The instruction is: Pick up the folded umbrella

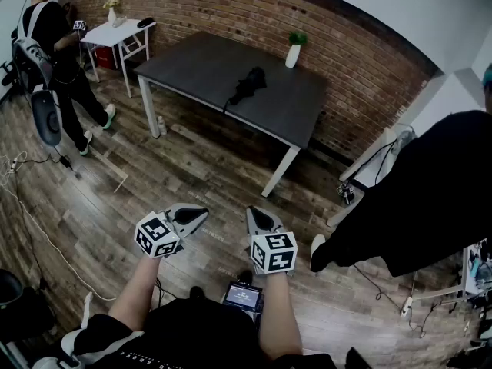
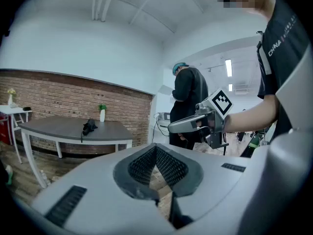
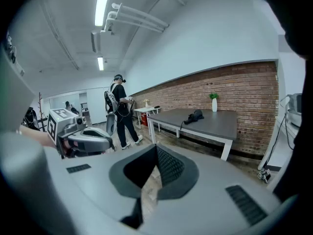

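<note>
**Head view.** A dark table (image 1: 192,64) is seen at upper centre, before a brick wall (image 1: 231,14). The folded umbrella (image 1: 249,84) lies on the tabletop, black, well apart from both grippers. A white vase (image 1: 293,53) with a green plant stands near the table's far edge. The left gripper (image 1: 201,215) and the right gripper (image 1: 256,215) are held side by side at lower centre, above a wooden floor (image 1: 192,160). One person (image 1: 54,44) is placed at upper left, another in black (image 1: 430,191) at right.

**Left gripper view.** The left gripper's (image 2: 156,153) fingers are pressed together at their tips, and nothing is held between them. The folded umbrella (image 2: 89,127) is seen at centre left on the table (image 2: 58,129).

**Right gripper view.** The right gripper's (image 3: 156,153) fingers are likewise closed tip to tip and empty. The folded umbrella (image 3: 194,115) is seen on the table (image 3: 215,124), right of centre.
</note>
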Demonstrator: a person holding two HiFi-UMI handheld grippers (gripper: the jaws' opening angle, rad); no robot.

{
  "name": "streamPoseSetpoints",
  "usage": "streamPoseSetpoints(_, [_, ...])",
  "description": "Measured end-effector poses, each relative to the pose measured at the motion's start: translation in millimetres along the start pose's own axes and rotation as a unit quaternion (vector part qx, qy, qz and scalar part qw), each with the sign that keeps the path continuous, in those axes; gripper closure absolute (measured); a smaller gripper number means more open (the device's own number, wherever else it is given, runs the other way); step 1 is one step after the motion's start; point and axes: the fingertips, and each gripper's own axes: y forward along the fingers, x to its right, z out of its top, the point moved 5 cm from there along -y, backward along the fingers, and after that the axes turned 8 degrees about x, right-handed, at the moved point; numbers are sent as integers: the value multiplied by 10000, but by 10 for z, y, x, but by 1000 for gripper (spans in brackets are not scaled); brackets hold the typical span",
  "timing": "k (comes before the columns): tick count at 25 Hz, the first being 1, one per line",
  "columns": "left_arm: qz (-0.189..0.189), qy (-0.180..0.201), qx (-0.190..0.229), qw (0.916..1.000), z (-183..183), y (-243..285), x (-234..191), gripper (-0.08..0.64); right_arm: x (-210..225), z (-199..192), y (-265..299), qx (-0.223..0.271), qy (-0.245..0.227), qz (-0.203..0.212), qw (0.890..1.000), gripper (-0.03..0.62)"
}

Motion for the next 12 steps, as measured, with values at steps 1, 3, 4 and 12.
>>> streamPoseSetpoints(1, [2, 9, -2, 10000, -3, -3, -5, 557, -10, 1, 3, 6, -8, 8, 10000, 583])
streamPoseSetpoints(3, [7, 18, 6, 10000, -10, -8, -9, 557, -33, -1, 5, 14, -32, 30, 10000, 583])
streamPoseSetpoints(4, [10, 13, 21, 10000, -13, -9, -5, 557, -45, -6, 2, 14, -49, 47, 10000, 583])
streamPoseSetpoints(12, [-114, -79, 186, 9997, 32, 33, 43, 557, -38, -13, -33, 57, 8, 101, 9999, 583])
